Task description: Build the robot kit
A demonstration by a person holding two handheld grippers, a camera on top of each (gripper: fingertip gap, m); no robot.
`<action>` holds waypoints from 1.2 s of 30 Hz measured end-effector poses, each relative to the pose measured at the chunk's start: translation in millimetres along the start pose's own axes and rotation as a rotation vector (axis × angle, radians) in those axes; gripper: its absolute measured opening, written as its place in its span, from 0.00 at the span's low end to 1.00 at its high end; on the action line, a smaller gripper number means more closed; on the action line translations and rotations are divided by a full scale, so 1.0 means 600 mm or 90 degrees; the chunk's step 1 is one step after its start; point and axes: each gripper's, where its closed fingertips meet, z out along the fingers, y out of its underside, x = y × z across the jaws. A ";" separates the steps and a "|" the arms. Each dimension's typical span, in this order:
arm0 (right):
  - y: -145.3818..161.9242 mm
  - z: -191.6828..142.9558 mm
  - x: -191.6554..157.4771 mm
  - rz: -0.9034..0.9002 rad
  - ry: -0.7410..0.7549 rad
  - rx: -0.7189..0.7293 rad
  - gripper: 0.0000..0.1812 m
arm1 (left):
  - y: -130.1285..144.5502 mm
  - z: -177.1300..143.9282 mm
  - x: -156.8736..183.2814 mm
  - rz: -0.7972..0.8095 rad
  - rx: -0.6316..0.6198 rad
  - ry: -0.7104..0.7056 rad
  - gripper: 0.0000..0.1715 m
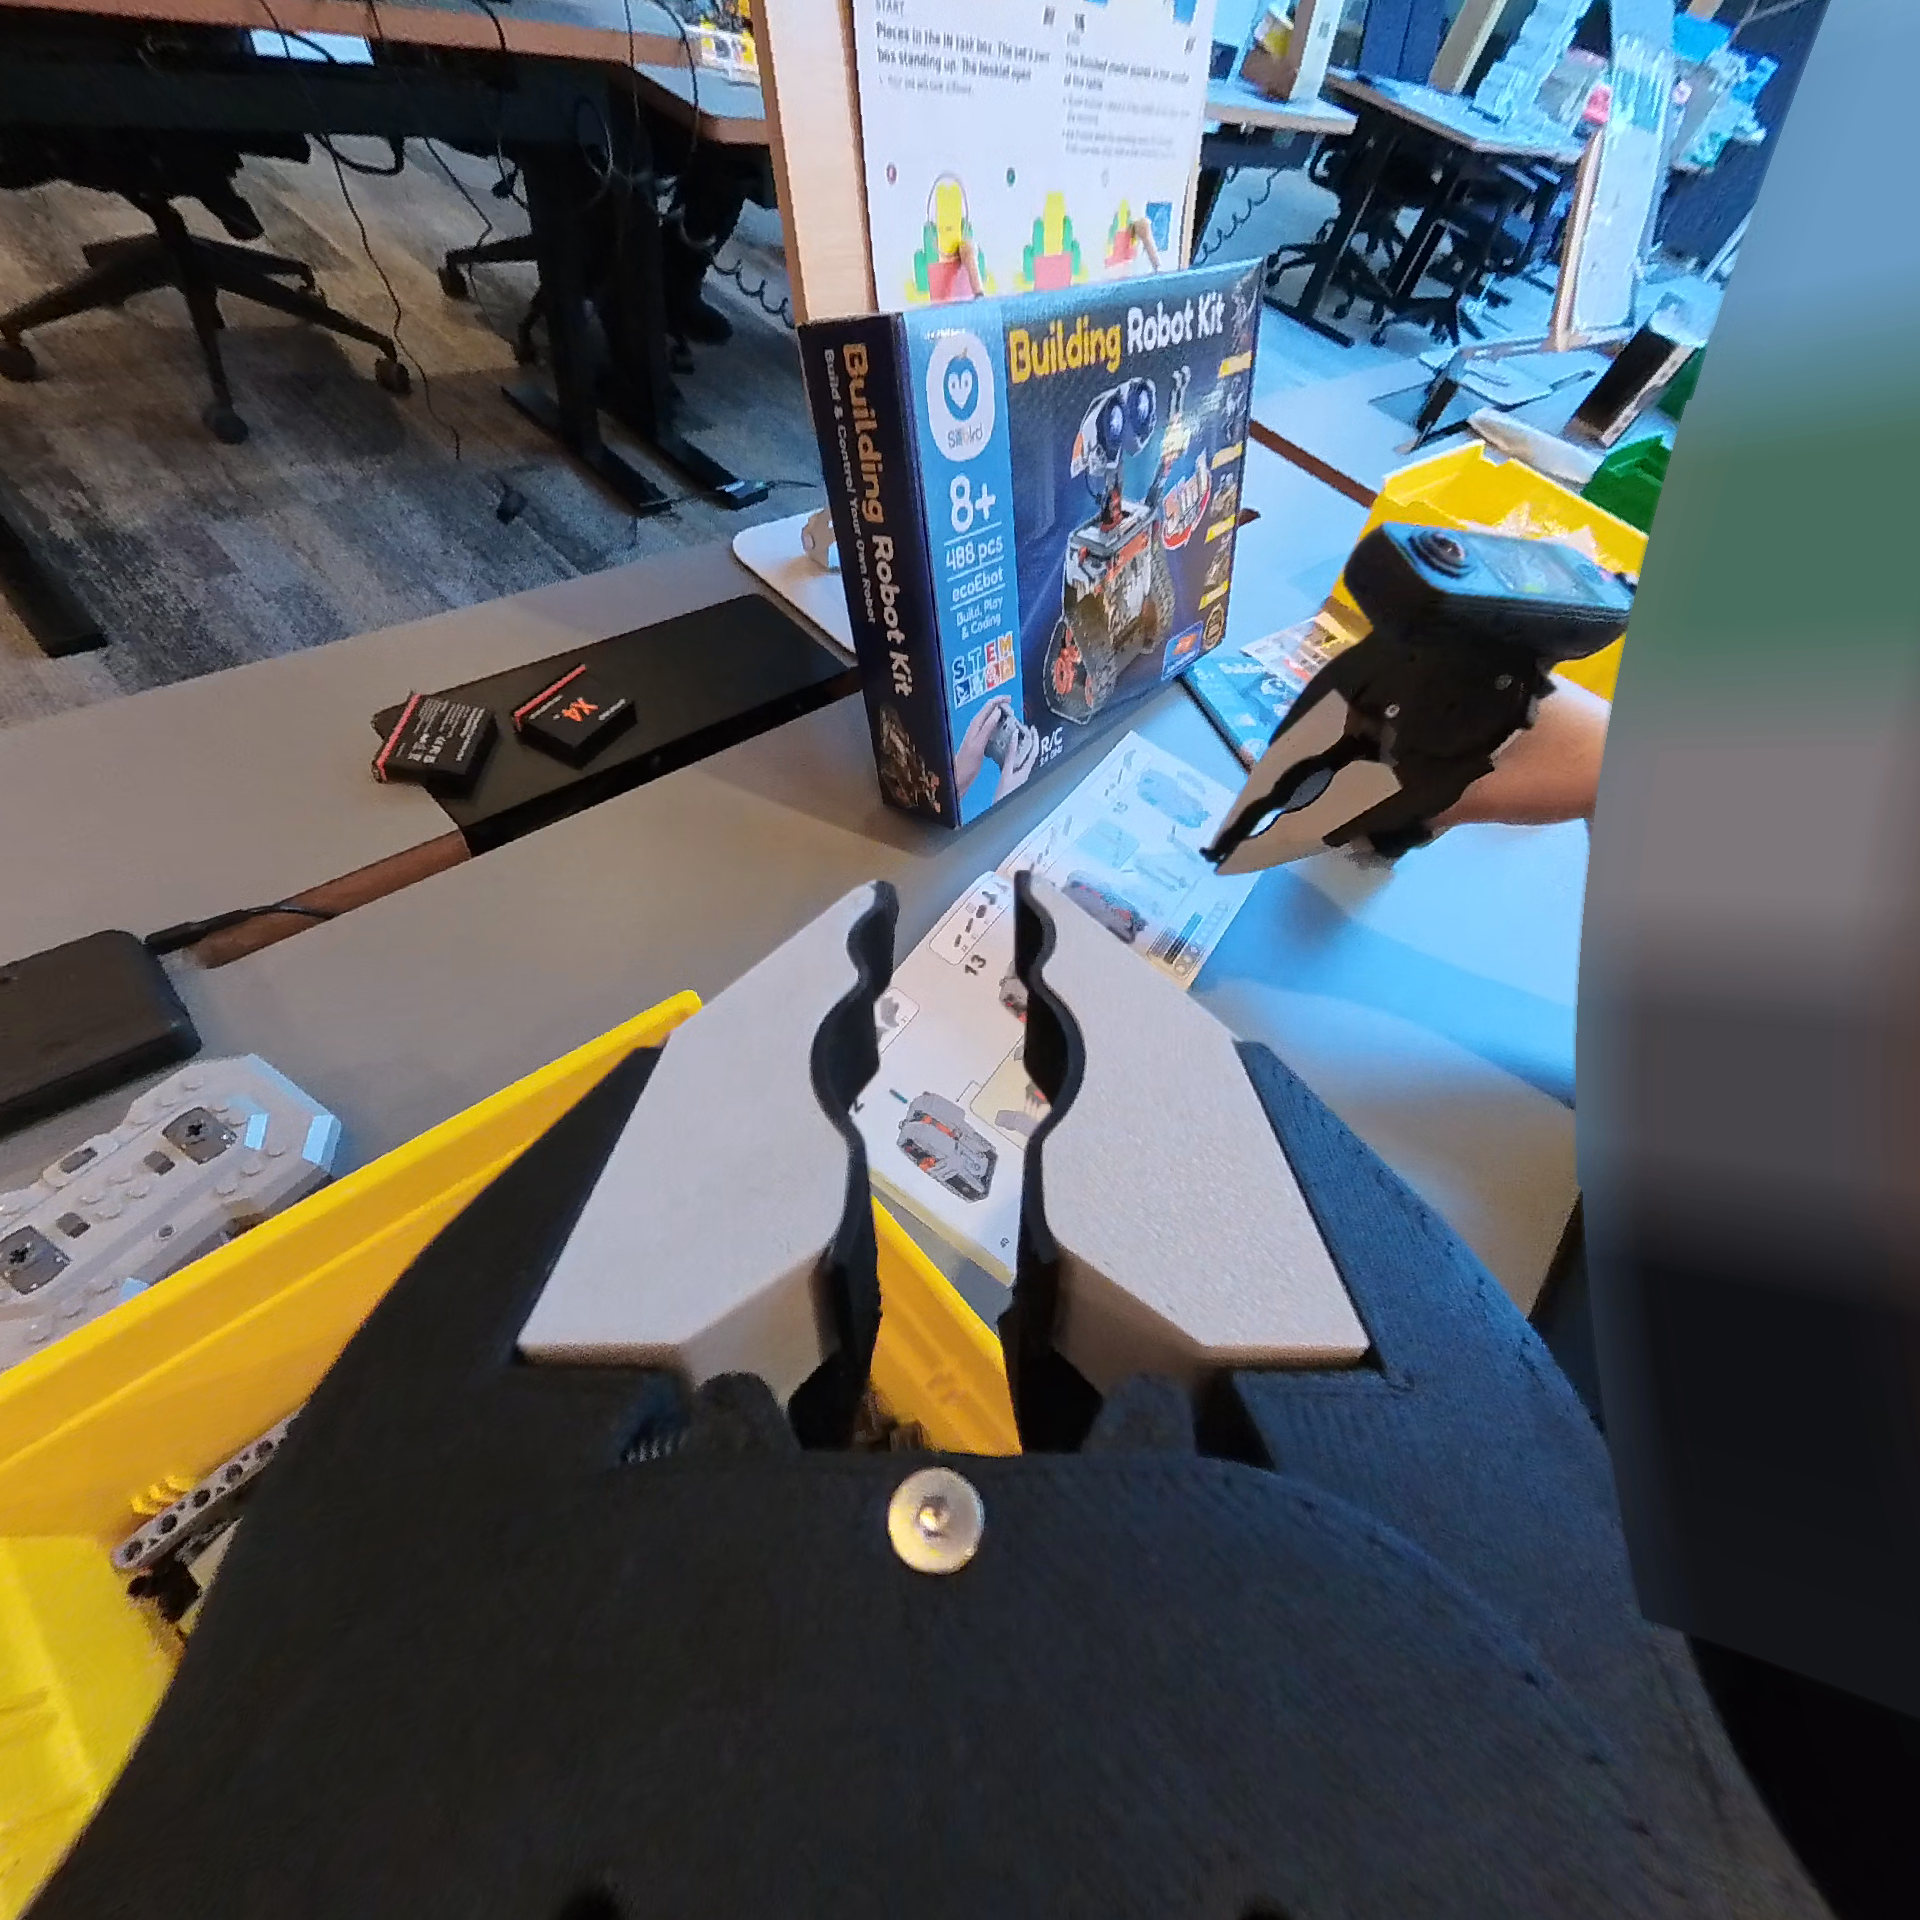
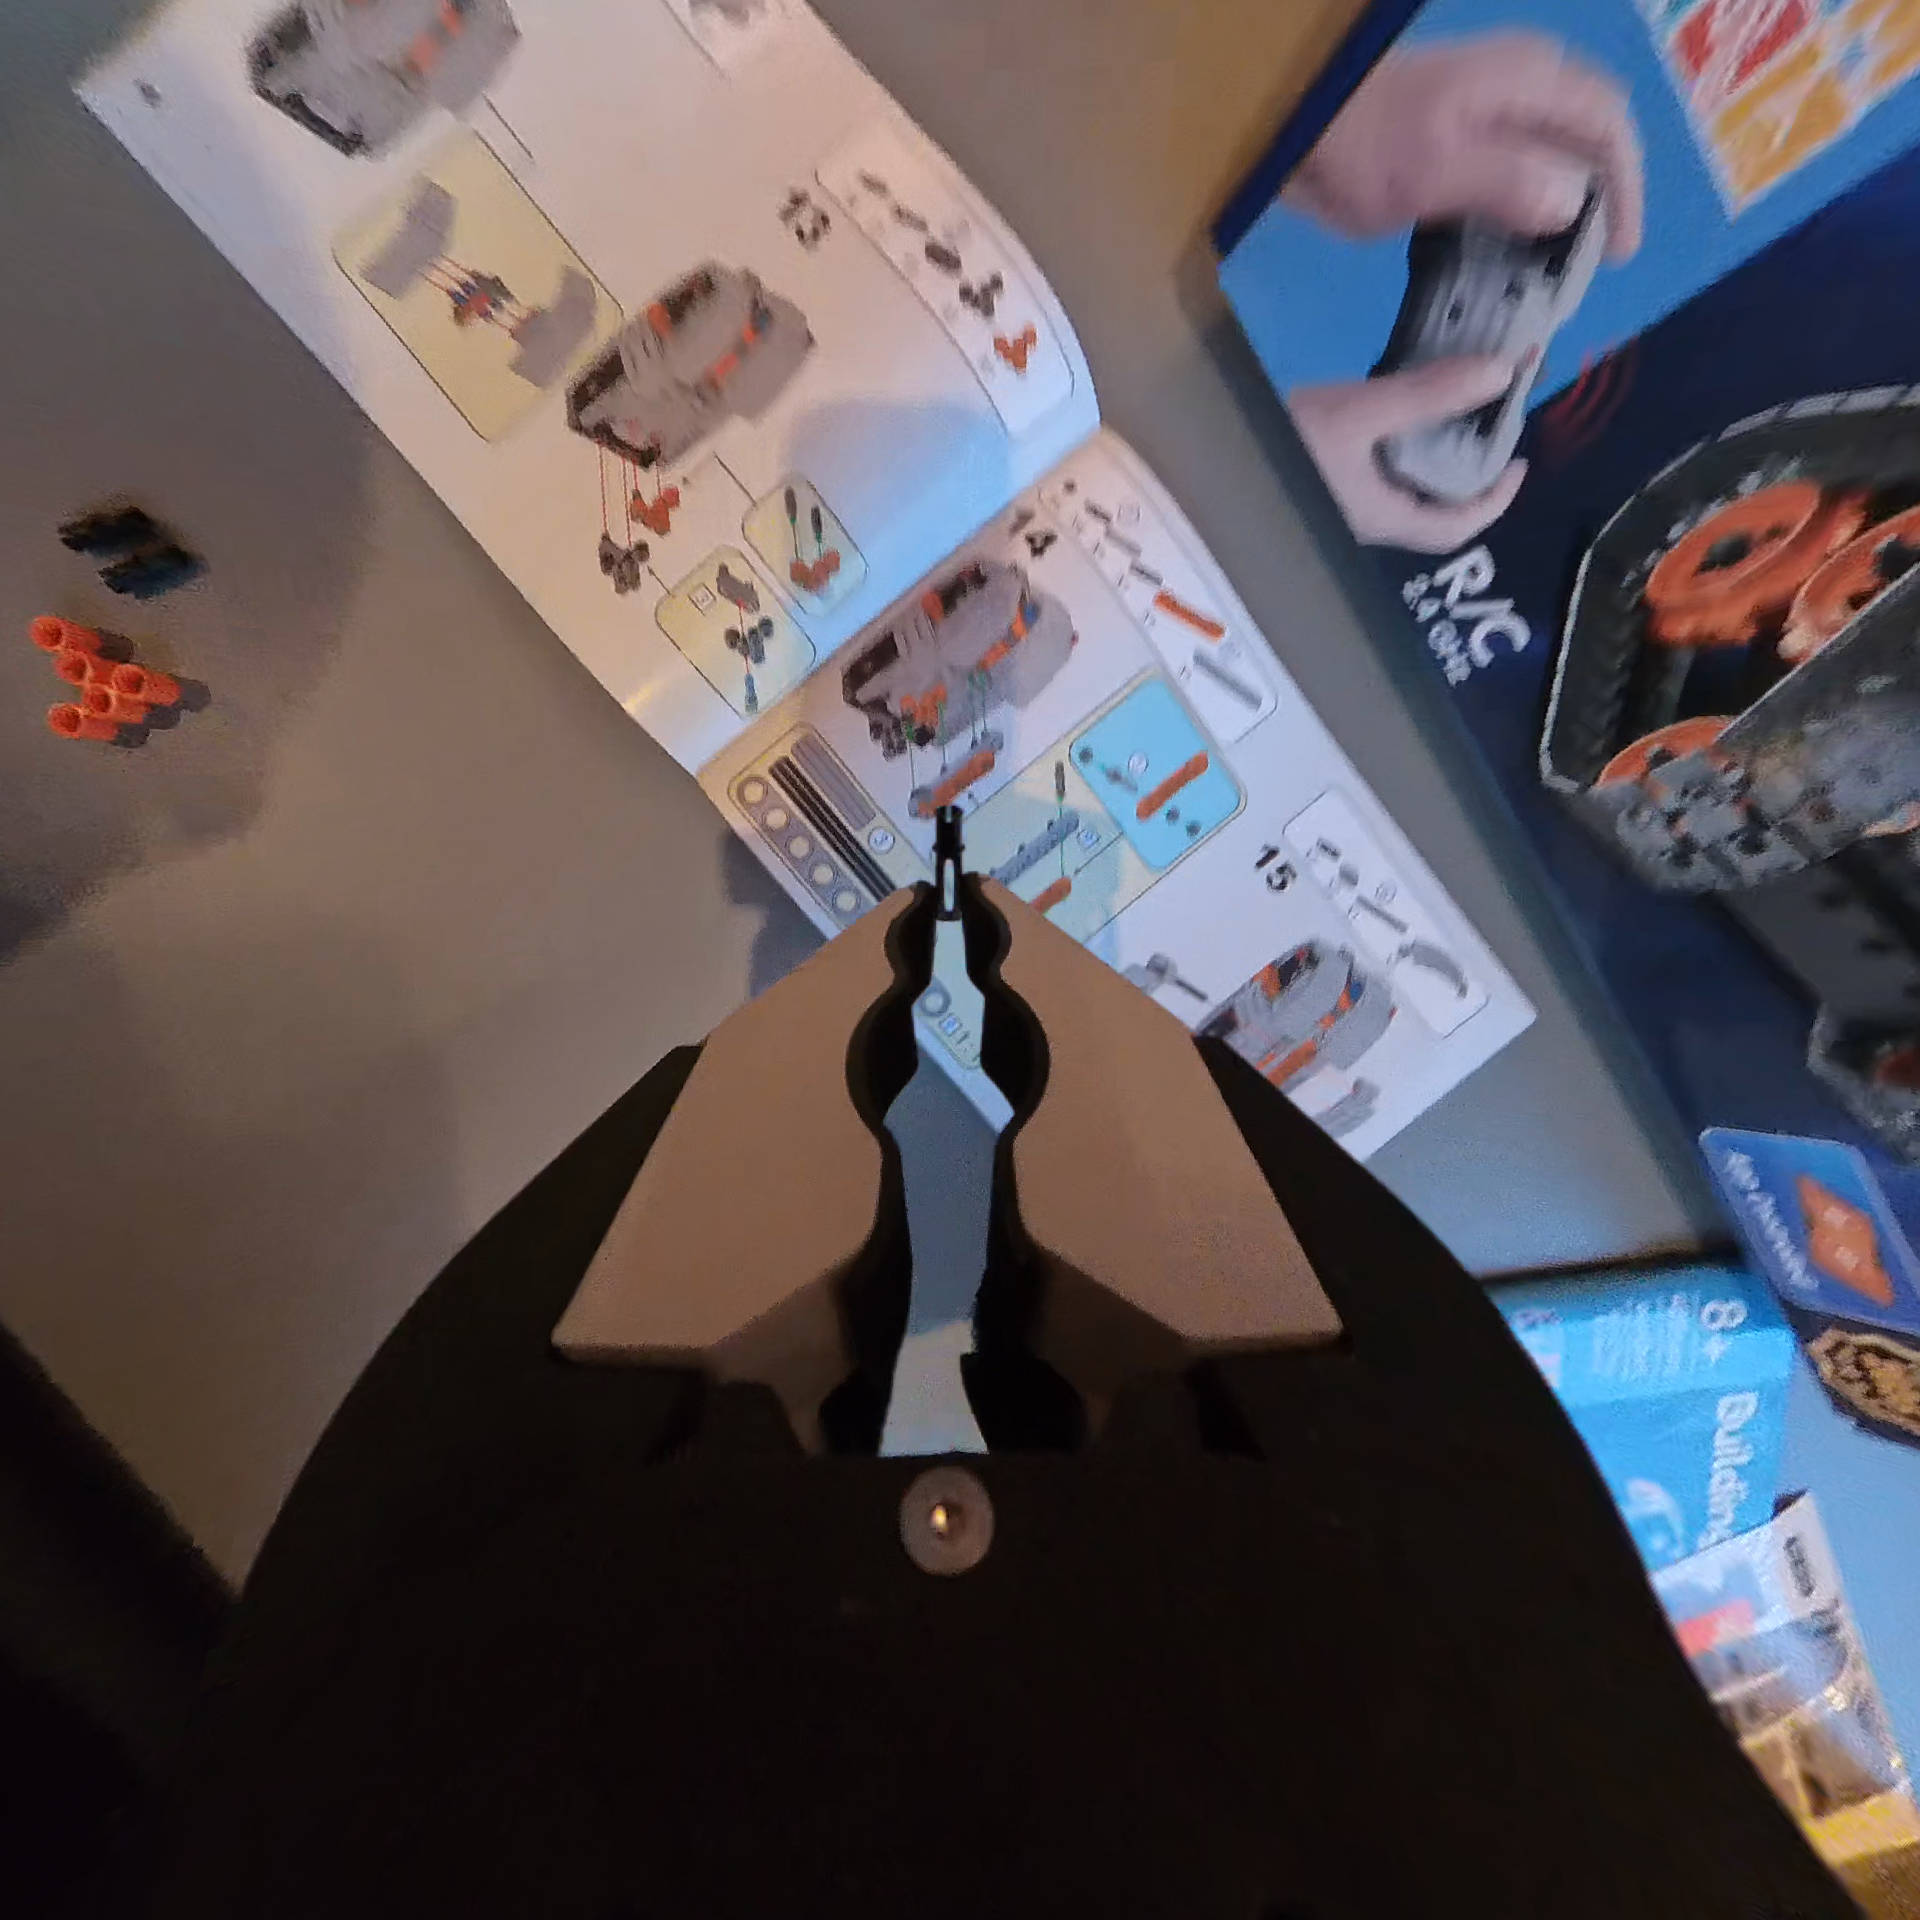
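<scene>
My right gripper (image 2: 948,883) is shut on a small black pin (image 2: 948,847) that sticks out past its tips, held above an open instruction booklet (image 2: 644,343) on the grey table. It also shows in the left wrist view (image 1: 1226,850), held by a hand over the booklet (image 1: 1122,831). My left gripper (image 1: 956,894) is open and empty, above the edge of a yellow bin (image 1: 343,1226) and the near page of the booklet. A blue robot kit box (image 1: 1039,540) stands upright behind the booklet; it also fills the right of the right wrist view (image 2: 1662,520).
Several orange pins (image 2: 99,681) and small black pins (image 2: 130,545) lie on the table left of the booklet. A grey built module (image 1: 145,1174) sits at left. A second yellow bin (image 1: 1475,499) stands at the far right. Two black batteries (image 1: 499,727) lie on a black strip. Left tips to right tips: about 30 centimetres. The grey built module (image 1: 145,1174) is closer to my left gripper, around 30 centimetres from its tips; the right tips are 45 centimetres off.
</scene>
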 end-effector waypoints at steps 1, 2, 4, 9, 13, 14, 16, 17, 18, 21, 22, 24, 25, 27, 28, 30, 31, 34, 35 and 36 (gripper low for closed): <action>0.007 0.002 -0.003 0.010 -0.008 -0.016 0.02 | 0.002 0.002 0.000 0.001 -0.004 -0.002 0.11; 0.013 0.005 -0.007 0.016 -0.018 -0.030 0.02 | 0.002 0.003 0.001 0.001 -0.006 -0.004 0.11; 0.026 0.010 -0.009 0.033 -0.031 -0.054 0.02 | 0.004 0.005 0.001 0.004 -0.010 -0.010 0.11; 0.048 0.019 -0.012 0.056 -0.061 -0.088 0.02 | 0.006 0.009 -0.004 0.006 -0.015 -0.025 0.10; 0.052 0.023 -0.017 0.057 -0.076 -0.097 0.02 | 0.014 0.020 -0.004 -0.001 -0.029 -0.018 0.10; 0.052 0.023 -0.018 0.055 -0.077 -0.098 0.02 | 0.016 0.022 -0.004 -0.001 -0.032 -0.018 0.10; 0.052 0.024 -0.020 0.054 -0.082 -0.098 0.02 | 0.019 0.027 -0.002 0.001 -0.038 -0.016 0.10; 0.052 0.024 -0.021 0.053 -0.083 -0.098 0.02 | 0.021 0.028 -0.001 0.002 -0.042 -0.014 0.10; 0.052 0.025 -0.021 0.052 -0.083 -0.099 0.02 | 0.022 0.030 -0.001 0.002 -0.045 -0.014 0.10; 0.051 0.025 -0.023 0.049 -0.086 -0.098 0.02 | 0.025 0.032 0.001 0.002 -0.051 -0.011 0.10; 0.050 0.025 -0.025 0.048 -0.089 -0.095 0.02 | 0.025 0.032 0.001 0.001 -0.052 -0.010 0.10; 0.047 0.024 -0.027 0.045 -0.091 -0.091 0.02 | 0.027 0.033 0.003 0.000 -0.056 -0.007 0.10; 0.045 0.023 -0.028 0.043 -0.092 -0.088 0.02 | 0.029 0.034 0.003 -0.001 -0.060 -0.006 0.10; 0.040 0.021 -0.030 0.040 -0.097 -0.077 0.02 | 0.035 0.037 0.005 -0.004 -0.073 -0.001 0.11; 0.034 0.020 -0.034 0.039 -0.104 -0.065 0.02 | 0.039 0.039 0.008 -0.007 -0.081 0.004 0.12; 0.015 0.014 -0.048 0.044 -0.137 -0.027 0.02 | 0.042 0.043 0.015 -0.022 -0.090 0.015 0.14; 0.005 0.012 -0.050 0.043 -0.140 -0.009 0.02 | 0.042 0.044 0.022 -0.032 -0.094 0.025 0.14; -0.016 0.004 -0.041 0.027 -0.104 0.031 0.02 | 0.046 0.051 0.048 -0.040 -0.111 0.063 0.13; -0.020 0.001 -0.040 0.021 -0.096 0.039 0.02 | 0.049 0.054 0.053 -0.037 -0.119 0.067 0.13; -0.024 -0.001 -0.040 0.016 -0.092 0.047 0.02 | 0.053 0.057 0.057 -0.032 -0.128 0.069 0.13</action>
